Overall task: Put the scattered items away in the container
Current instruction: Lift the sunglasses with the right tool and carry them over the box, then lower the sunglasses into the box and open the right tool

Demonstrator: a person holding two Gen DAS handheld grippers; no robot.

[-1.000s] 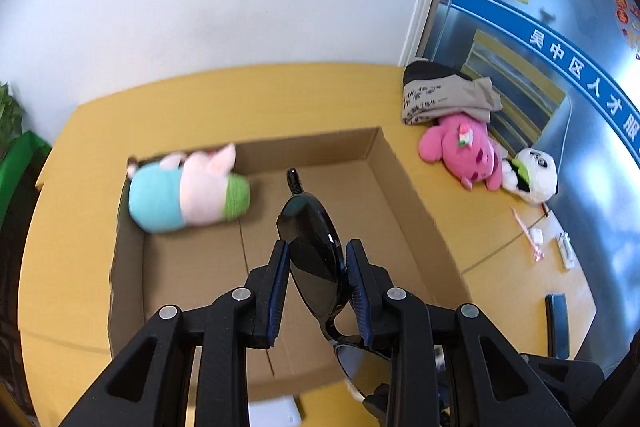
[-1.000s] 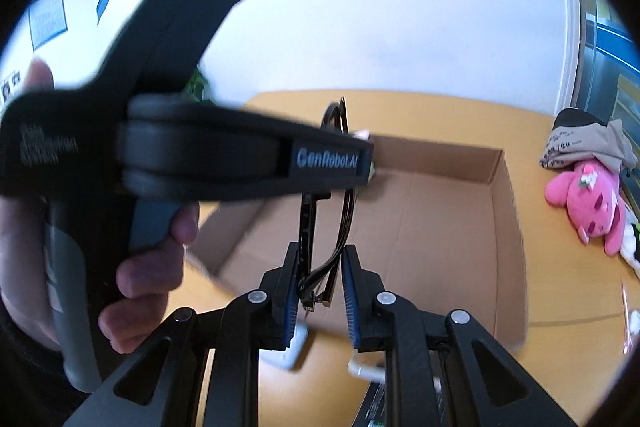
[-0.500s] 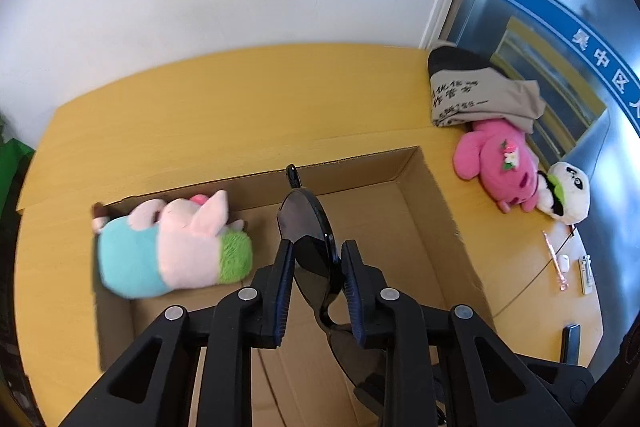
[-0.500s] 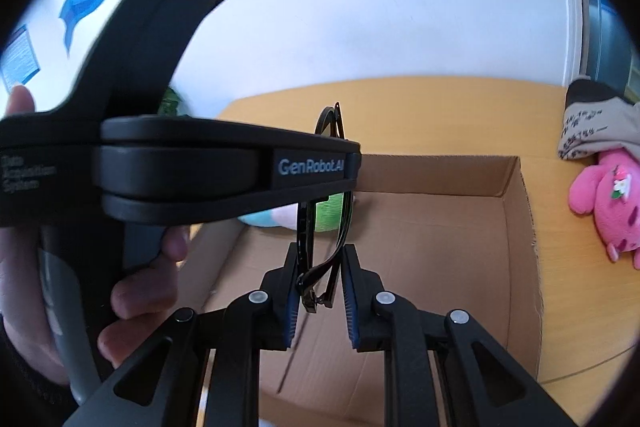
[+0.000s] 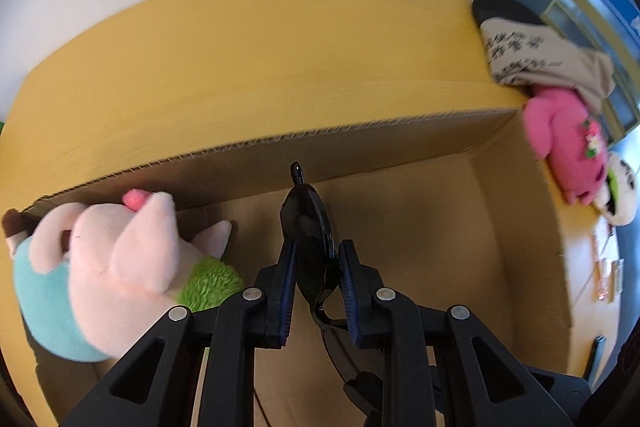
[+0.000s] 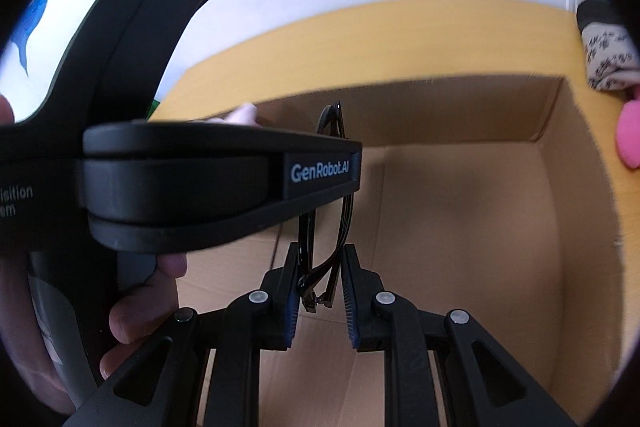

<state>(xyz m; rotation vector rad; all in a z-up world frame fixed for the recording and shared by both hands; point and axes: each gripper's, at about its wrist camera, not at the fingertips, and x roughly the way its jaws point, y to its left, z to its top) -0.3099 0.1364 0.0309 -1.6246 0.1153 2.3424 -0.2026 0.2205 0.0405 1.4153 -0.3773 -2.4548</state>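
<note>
Both grippers hold black sunglasses low inside the open cardboard box (image 5: 360,131). My left gripper (image 5: 316,267) is shut on the sunglasses (image 5: 306,227) at one lens. My right gripper (image 6: 320,267) is shut on the sunglasses (image 6: 340,187) at the folded arms, with its jaws a little wider than before. A pink, teal and green plush toy (image 5: 104,267) lies in the box's left end, close to my left gripper. The box also fills the right wrist view (image 6: 460,115).
On the yellow table (image 5: 240,47) right of the box lie a pink plush (image 5: 560,135), a panda plush (image 5: 618,195) and a folded printed cloth (image 5: 532,55). Small items lie at the far right. The left gripper's body (image 6: 180,179) blocks the left of the right wrist view.
Both grippers have carried the sunglasses forward and down from above the box into it. The plush toy and far wall now loom closer. The right jaws have widened slightly.
</note>
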